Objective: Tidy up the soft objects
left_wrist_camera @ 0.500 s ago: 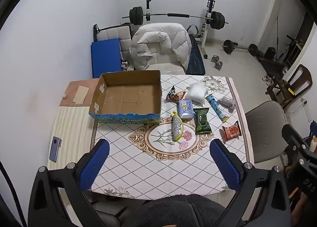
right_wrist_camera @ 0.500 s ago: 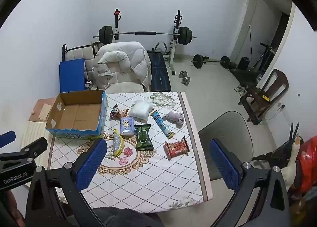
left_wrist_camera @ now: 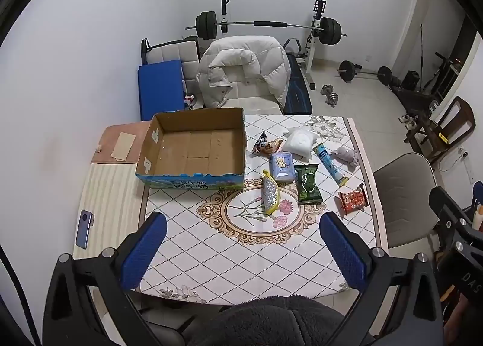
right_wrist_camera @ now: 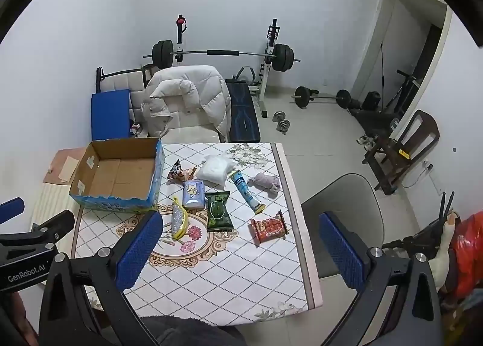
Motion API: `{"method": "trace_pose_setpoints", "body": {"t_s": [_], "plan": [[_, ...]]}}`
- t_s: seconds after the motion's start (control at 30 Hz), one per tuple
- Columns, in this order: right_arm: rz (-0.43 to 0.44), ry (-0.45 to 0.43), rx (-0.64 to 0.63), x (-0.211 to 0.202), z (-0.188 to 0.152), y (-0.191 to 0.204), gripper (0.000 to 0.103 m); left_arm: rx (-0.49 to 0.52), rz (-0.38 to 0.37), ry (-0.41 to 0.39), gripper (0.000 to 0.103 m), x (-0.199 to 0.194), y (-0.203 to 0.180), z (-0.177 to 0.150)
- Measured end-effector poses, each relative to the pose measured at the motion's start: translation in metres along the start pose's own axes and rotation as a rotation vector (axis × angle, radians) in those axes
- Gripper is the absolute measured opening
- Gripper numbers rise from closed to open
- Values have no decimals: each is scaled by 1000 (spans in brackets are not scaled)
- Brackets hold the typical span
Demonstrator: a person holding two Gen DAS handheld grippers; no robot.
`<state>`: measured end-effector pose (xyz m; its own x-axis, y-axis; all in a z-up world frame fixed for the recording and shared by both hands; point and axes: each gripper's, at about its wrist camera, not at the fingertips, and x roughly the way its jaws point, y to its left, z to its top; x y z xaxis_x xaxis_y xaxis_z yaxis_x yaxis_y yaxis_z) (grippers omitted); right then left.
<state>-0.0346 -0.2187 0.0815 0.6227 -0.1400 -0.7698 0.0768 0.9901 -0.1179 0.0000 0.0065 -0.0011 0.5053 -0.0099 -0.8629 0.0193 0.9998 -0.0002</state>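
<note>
no visible change vs prior frame: left gripper [left_wrist_camera: 241, 250] & right gripper [right_wrist_camera: 240, 250] still hover above table [left_wrist_camera: 241, 255], jaws wide apart, holding nothing. soft items, e.g. plush toy [left_wrist_camera: 347, 156], lie right of cardboard box [left_wrist_camera: 193, 149].

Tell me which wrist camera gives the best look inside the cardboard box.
The left wrist view. There the cardboard box sits near the middle of the picture, its whole bare floor and inner walls visible. The right wrist view shows the box smaller, off to the left and at an angle, though its floor is still mostly visible.
</note>
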Motion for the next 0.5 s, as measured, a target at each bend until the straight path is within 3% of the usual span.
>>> {"method": "trace_pose_setpoints", "body": {"t_s": [0.5], "plan": [[11, 10, 6, 3, 3, -4, 103, 21, 9, -15, 103, -4, -15, 1]]}}
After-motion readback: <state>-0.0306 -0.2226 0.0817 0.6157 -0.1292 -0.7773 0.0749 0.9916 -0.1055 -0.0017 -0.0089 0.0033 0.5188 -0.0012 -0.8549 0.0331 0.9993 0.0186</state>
